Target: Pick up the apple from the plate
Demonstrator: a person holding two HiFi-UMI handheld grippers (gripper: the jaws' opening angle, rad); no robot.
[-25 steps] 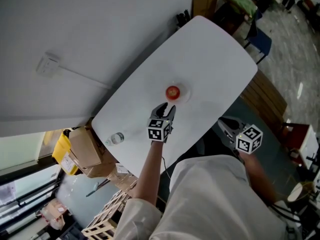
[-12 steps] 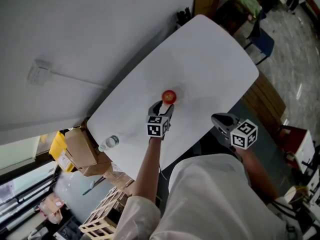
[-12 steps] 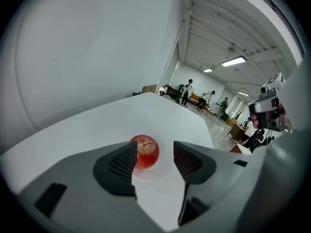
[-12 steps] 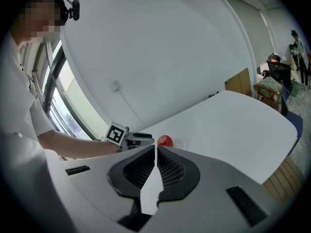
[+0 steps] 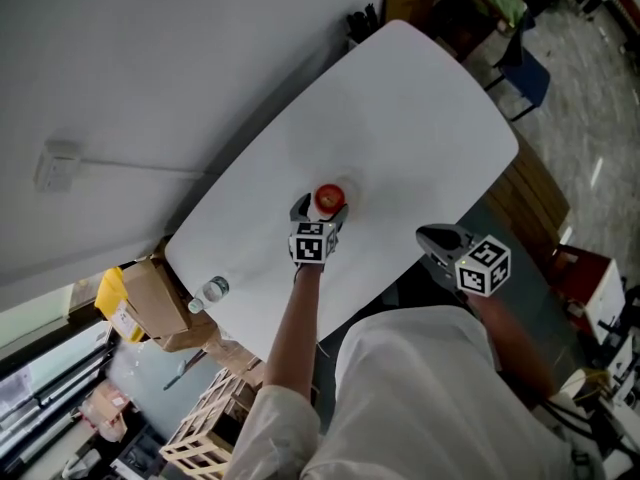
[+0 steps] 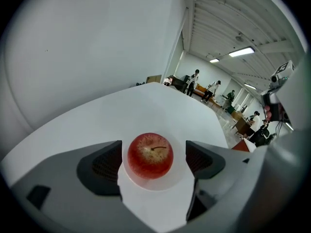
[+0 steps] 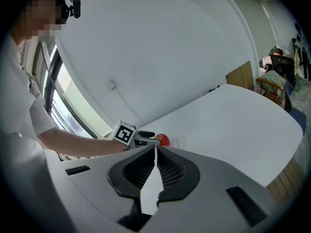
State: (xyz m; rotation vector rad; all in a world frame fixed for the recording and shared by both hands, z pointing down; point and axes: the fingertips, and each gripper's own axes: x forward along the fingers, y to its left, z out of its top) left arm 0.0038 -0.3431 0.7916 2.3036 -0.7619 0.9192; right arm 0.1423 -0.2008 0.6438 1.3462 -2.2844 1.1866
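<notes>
The apple (image 6: 150,155) sits on a small pale plate (image 6: 181,174) near the middle of the long white desk (image 5: 420,118), a little toward the person's side; it is red with a yellowish speckled patch round the stem, and the stem points up and slightly toward the left tongs' camera.

The left tongs (image 6: 153,154) have just been opening and now stand wide apart, one jaw at each flank of the apple; the fruit lies between the pads, but a sliver of plate shows on both sides, so nothing is clamped yet. The right tongs (image 7: 154,149) hang off the near right edge of the desk, well apart from the plate, with their jaws together and nothing between them.

The apple is likely firm and fairly weighty for its size, so it should bear a solid squeeze without bruising much; its skin looks smooth and glossy and its shape is round, so it may squirt out forward or roll if the pads meet it too high or off-centre. The best hold is probably across its widest girth, the pads square on opposite flanks, below the stem hollow and above the curve where it meets the plate. The plate looks thin and light; jaw tips set too low could catch its rim and drag or tip it, so the tips should stay just clear of it while closing.
</notes>
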